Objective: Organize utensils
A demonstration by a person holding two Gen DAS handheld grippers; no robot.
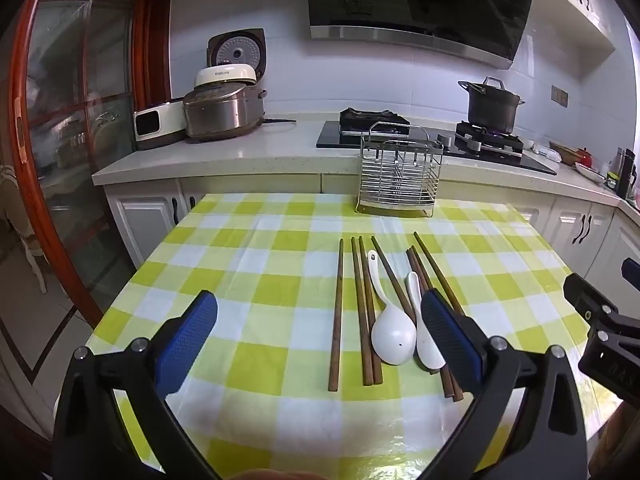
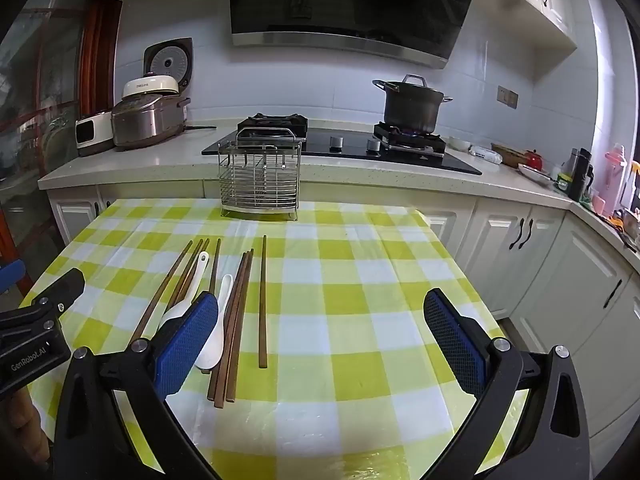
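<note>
Several dark wooden chopsticks [image 1: 338,320] [image 2: 262,304] lie roughly parallel on the green-and-white checked tablecloth [image 1: 256,280] [image 2: 360,280]. Among them lie two white ceramic spoons, a larger one [image 1: 392,332] [image 2: 180,308] and a smaller one [image 1: 425,340] [image 2: 216,336]. A wire utensil rack [image 1: 400,178] [image 2: 260,178] stands upright at the table's far edge. My left gripper [image 1: 318,296] hovers open, left of the pile, with its right finger over the smaller spoon. My right gripper [image 2: 320,296] hovers open, right of the pile, with its left finger over the spoons. Neither holds anything.
Behind the table runs a white counter [image 1: 240,152] with rice cookers [image 1: 220,112] [image 2: 144,120] at the left. A dark pot [image 1: 492,106] [image 2: 412,106] sits on a lit burner. White cabinets [image 2: 560,264] stand to the right and a glass door [image 1: 60,140] to the left.
</note>
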